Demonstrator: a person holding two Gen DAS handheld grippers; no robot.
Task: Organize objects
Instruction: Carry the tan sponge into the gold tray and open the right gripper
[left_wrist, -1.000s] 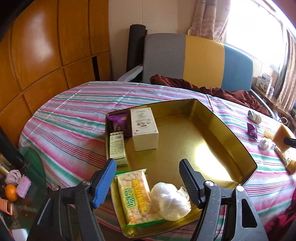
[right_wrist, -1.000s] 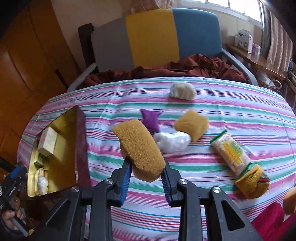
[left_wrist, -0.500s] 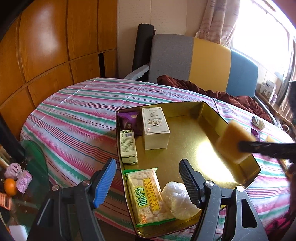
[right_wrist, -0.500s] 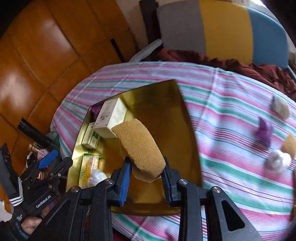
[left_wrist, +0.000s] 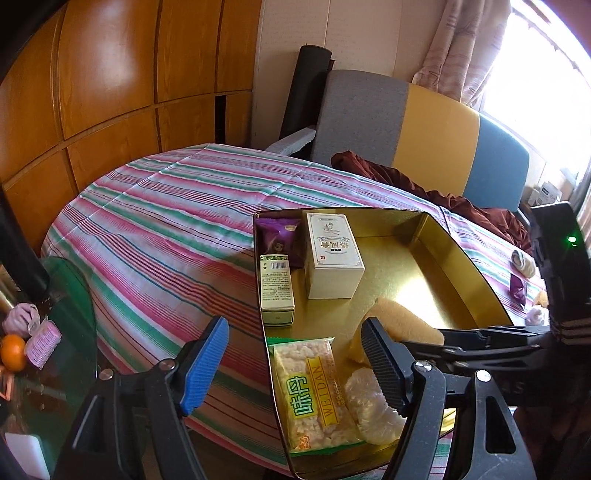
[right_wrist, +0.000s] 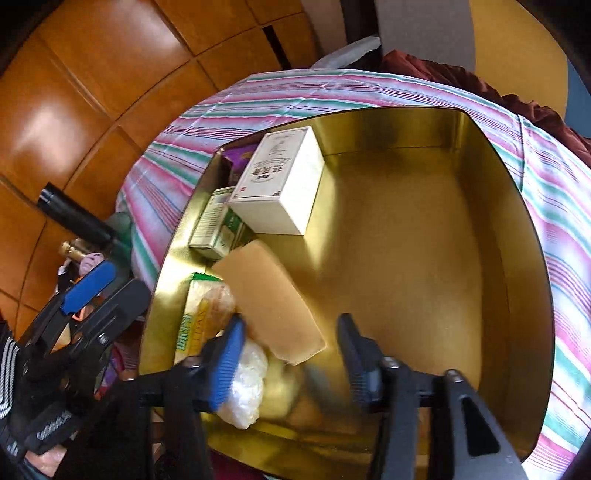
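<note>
A gold tin tray (left_wrist: 465, 266) (right_wrist: 436, 236) sits on the striped table. A tan sponge (right_wrist: 269, 302) (left_wrist: 402, 325) lies tilted in the tray, leaning over the snack pack (left_wrist: 314, 391) and the clear bag (left_wrist: 369, 402). My right gripper (right_wrist: 291, 354) hovers open just above the sponge, its jaws apart and not touching it. My left gripper (left_wrist: 295, 362) is open and empty over the tray's near left edge. A white box (left_wrist: 332, 254), a small green box (left_wrist: 275, 288) and a purple packet (left_wrist: 279, 236) lie in the tray's far left corner.
Loose items lie on the table at the right: a rolled cloth (left_wrist: 522, 260) and a purple packet (left_wrist: 517, 288). A sofa with a dark red blanket (left_wrist: 424, 181) stands behind. A glass side table (left_wrist: 48, 332) with small things stands at the left.
The right gripper carried the sponge down into the tray and opened, so the sponge now rests on the packs. The left gripper shifted a little left along the tray's edge.
</note>
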